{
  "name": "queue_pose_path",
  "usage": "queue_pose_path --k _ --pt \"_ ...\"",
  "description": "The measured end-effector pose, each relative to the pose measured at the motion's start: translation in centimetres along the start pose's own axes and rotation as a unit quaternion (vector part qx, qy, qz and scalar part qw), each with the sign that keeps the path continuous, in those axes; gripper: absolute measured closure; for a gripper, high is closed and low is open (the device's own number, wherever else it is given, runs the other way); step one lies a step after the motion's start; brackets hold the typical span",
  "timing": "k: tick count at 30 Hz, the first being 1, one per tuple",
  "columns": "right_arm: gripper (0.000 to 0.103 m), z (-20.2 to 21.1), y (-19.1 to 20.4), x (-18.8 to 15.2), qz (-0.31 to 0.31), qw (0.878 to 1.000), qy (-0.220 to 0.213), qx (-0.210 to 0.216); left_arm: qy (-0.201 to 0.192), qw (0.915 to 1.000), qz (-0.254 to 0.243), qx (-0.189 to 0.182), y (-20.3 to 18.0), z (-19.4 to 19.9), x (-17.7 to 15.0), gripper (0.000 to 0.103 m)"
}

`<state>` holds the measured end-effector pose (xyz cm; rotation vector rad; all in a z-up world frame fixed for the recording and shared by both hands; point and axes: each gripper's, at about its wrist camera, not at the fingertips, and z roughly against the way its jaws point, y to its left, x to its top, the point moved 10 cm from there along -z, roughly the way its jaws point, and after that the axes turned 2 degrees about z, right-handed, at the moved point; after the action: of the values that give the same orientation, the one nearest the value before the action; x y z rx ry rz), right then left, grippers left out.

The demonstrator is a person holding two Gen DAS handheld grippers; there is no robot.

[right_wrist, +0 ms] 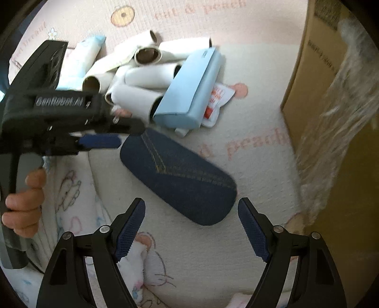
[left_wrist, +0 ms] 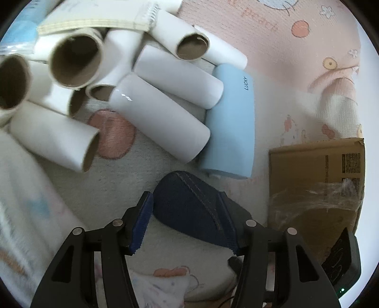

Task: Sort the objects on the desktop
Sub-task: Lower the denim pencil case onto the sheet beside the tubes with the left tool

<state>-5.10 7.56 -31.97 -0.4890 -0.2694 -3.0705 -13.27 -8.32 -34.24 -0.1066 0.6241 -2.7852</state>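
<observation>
A dark denim glasses case (right_wrist: pixel 177 177) lies flat on the cream printed blanket (right_wrist: pixel 213 255). My left gripper (left_wrist: pixel 186 196) straddles its far narrow end, with the blue pads (left_wrist: pixel 142 222) close along both sides and the case (left_wrist: pixel 189 208) resting on the blanket. From the right wrist view, the left gripper (right_wrist: pixel 129 133) comes in from the left, held by a hand (right_wrist: pixel 21 208). My right gripper (right_wrist: pixel 190 201) stands wide open over the case's near rounded end, touching nothing.
A heap of white cardboard tubes (left_wrist: pixel 161 120) lies behind the case, with a light blue "LUCKY" case (left_wrist: pixel 232 132) leaning on it. A spiral notebook (left_wrist: pixel 94 16) tops the heap. A taped cardboard box (left_wrist: pixel 315 184) stands at the right. A red-printed sachet (right_wrist: pixel 216 104) lies beside the blue case.
</observation>
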Motion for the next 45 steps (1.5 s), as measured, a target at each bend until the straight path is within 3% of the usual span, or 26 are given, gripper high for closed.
queue_pose_path --k 3,5,7,8,10,11,18,20,22,25,31,40,45 --pt "0.024 0.1 -0.8 -0.3 -0.006 1.0 0.002 -0.012 -0.009 0.9999 0.007 -0.005 -0.2 1.1 -0.9 0.045" --pt "0.024 0.1 -1.6 -1.0 -0.01 1.0 0.008 -0.015 -0.02 0.9997 0.008 -0.014 -0.2 1.8 -2.1 0.056" --pt "0.024 0.5 -2.0 -0.6 -0.007 1.0 -0.004 -0.029 -0.03 0.9994 0.007 -0.013 0.2 2.0 -3.3 0.079" --pt "0.027 0.8 -2.3 -0.6 -0.009 0.999 -0.012 -0.035 -0.033 0.9994 0.01 -0.011 0.4 1.9 -3.6 0.082" --pt "0.054 1.3 -2.7 -0.7 -0.015 0.999 -0.021 -0.045 -0.031 0.999 0.028 -0.016 0.8 1.3 -4.2 0.086" --pt "0.066 1.5 -2.9 -0.6 -0.018 0.998 -0.023 -0.054 -0.031 0.9987 0.036 -0.02 0.8 0.8 -4.3 0.086" --pt "0.066 0.3 -6.2 -0.9 -0.044 0.991 0.003 -0.127 -0.042 0.9991 0.0 -0.01 -0.3 -1.1 -4.0 0.084" --pt "0.066 -0.2 -6.5 -1.2 -0.055 0.991 0.011 -0.124 -0.046 0.9988 -0.014 -0.012 -0.3 -1.2 -3.9 0.075" --pt "0.066 -0.5 -6.4 -1.4 -0.048 0.991 0.018 -0.124 -0.049 0.9979 -0.031 -0.03 -1.0 -1.2 -4.0 0.056" --pt "0.066 -1.2 -5.7 -1.5 -0.025 0.992 0.026 -0.122 -0.052 0.9963 -0.039 -0.055 -1.7 -1.2 -4.0 0.045" --pt "0.066 -1.5 -5.2 -1.7 -0.017 0.992 0.036 -0.12 -0.064 0.9947 -0.028 -0.075 -1.6 -1.0 -3.4 0.045" --pt "0.066 -1.6 -2.6 -3.6 -0.007 0.998 0.061 -0.034 -0.096 0.9928 -0.038 -0.061 -1.8 -1.7 -1.6 0.049" --pt "0.064 -1.7 -1.7 -3.8 0.032 0.996 0.069 -0.049 -0.092 0.9928 -0.041 -0.065 -2.0 -1.8 -1.7 0.052"
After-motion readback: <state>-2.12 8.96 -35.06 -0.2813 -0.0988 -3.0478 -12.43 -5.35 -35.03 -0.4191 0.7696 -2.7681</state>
